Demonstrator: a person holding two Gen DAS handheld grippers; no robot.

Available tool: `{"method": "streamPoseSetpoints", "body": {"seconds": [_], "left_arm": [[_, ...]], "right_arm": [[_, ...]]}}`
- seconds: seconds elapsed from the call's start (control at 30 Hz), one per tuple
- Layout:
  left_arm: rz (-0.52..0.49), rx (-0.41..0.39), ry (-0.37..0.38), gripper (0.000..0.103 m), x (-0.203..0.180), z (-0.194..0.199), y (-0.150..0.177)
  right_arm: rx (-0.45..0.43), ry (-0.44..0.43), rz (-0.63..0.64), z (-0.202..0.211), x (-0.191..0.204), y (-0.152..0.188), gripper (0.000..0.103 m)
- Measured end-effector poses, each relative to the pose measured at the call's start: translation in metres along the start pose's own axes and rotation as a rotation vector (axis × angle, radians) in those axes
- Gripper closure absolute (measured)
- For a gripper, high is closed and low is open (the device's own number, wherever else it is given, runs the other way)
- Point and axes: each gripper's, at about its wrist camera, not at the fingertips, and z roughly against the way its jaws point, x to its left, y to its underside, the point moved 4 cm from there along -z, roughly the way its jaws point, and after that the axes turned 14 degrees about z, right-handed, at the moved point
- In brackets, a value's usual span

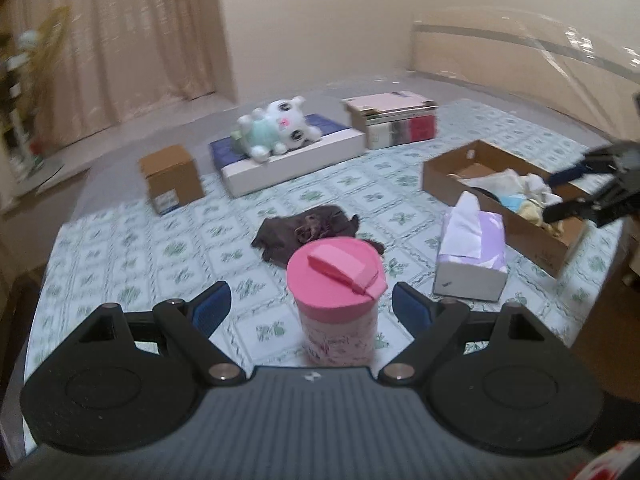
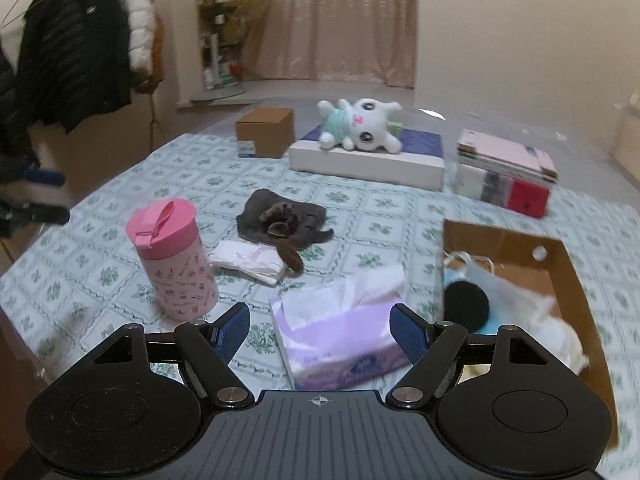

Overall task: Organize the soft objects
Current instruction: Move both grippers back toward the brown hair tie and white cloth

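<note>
A white plush toy (image 1: 276, 128) (image 2: 360, 126) lies on a flat blue-and-white box at the back. A dark brown cloth (image 1: 308, 232) (image 2: 280, 220) is crumpled mid-table, with a folded white cloth (image 2: 248, 260) beside it. A purple tissue pack (image 1: 472, 248) (image 2: 340, 336) sits near a cardboard tray (image 1: 520, 232) (image 2: 500, 244) holding several soft items. My left gripper (image 1: 312, 308) is open, and a pink tumbler (image 1: 336, 300) (image 2: 172, 256) stands between its fingers, untouched. My right gripper (image 2: 320, 330) (image 1: 580, 188) hovers open above the tissue pack and the tray's edge, holding nothing.
A small brown box (image 1: 172, 178) (image 2: 264, 132) and a stack of books and boxes (image 1: 394, 120) (image 2: 504, 172) stand at the back. The table wears a green floral cloth (image 1: 120, 248). Dark coats (image 2: 76, 52) hang at the left, and curtains cover the far wall.
</note>
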Motion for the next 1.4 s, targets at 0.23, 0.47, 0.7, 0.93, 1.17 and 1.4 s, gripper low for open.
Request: {"method": "streamPoseSetpoints", "body": {"seconds": [0.23, 0.47, 0.7, 0.93, 1.17, 1.4], "left_arm": [[-0.100, 0.037, 0.048, 0.017, 0.031, -0.023, -0.024], [-0.170, 0.025, 0.123, 0.018, 0.060, -0.059, -0.049], [-0.242, 0.076, 0.193, 0.018, 0.081, -0.109, -0.063], [-0.311, 0.129, 0.216, 0.020, 0.099, -0.159, -0.070], [-0.346, 0.145, 0.245, 0.021, 0.102, -0.198, -0.068], [-0.349, 0.155, 0.279, 0.022, 0.094, -0.235, -0.071]], "right_arm": [[0.014, -0.062, 0.138, -0.036, -0.005, -0.021, 0.034], [0.043, -0.113, 0.190, -0.083, -0.020, -0.039, 0.045], [0.085, -0.172, 0.225, -0.125, -0.024, -0.050, 0.046], [0.114, -0.207, 0.226, -0.164, -0.030, -0.055, 0.047], [0.148, -0.256, 0.263, -0.195, -0.027, -0.054, 0.048], [0.189, -0.317, 0.318, -0.228, -0.020, -0.054, 0.056]]}}
